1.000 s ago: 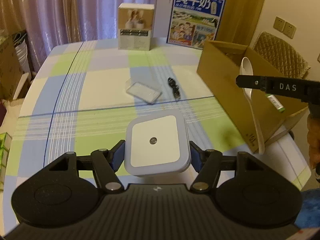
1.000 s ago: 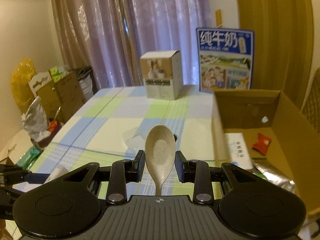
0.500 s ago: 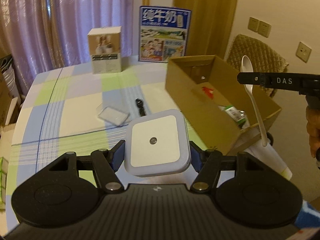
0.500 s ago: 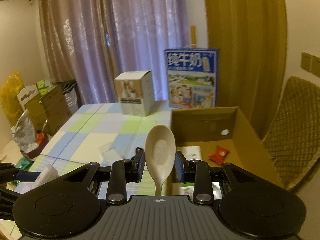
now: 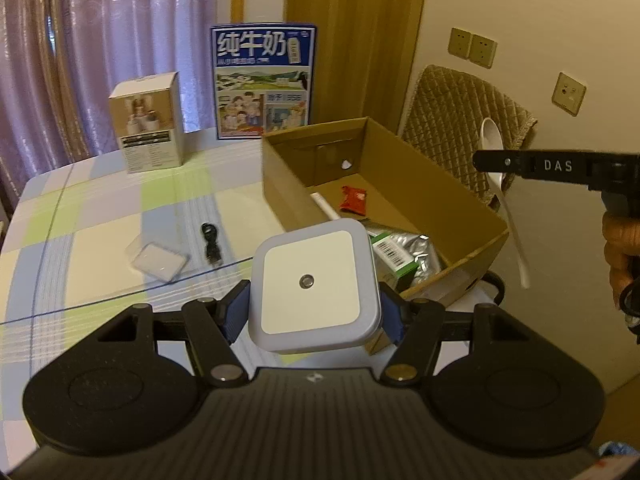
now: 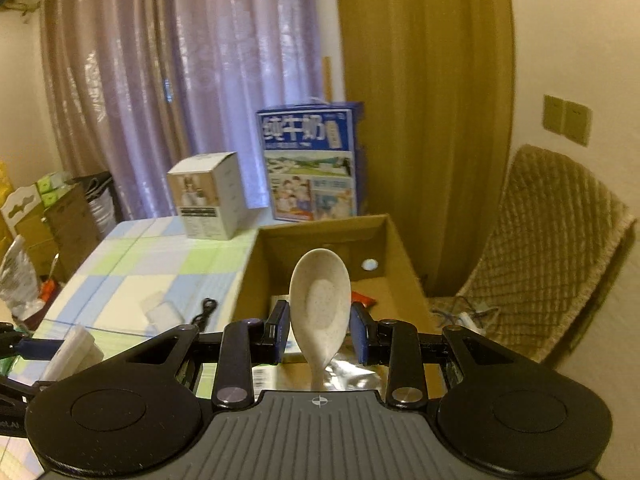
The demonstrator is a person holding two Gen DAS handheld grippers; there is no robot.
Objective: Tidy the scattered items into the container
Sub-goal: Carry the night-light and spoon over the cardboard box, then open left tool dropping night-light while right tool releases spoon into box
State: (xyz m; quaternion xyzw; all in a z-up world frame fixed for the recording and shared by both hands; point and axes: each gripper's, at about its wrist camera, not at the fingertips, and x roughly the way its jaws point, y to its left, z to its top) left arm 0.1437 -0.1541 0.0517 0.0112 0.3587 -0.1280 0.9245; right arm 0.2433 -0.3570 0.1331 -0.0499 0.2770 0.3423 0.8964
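We read 纯牛奶 in large white characters on the blue carton (image 5: 264, 80) standing at the upper middle of the left wrist view, and again, a little blurred, on the same carton in the middle of the right wrist view; its smaller print is too fine for us. At the right edge of the left wrist view we read DAS in white letters on the black finger of the right gripper (image 5: 556, 166). The barcode label on the silver pouch (image 5: 404, 250) gives us no legible digits

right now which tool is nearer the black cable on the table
Left. The left tool, holding the square night light, is just right of the black cable; the right tool, holding the spoon, is beyond the cardboard box.
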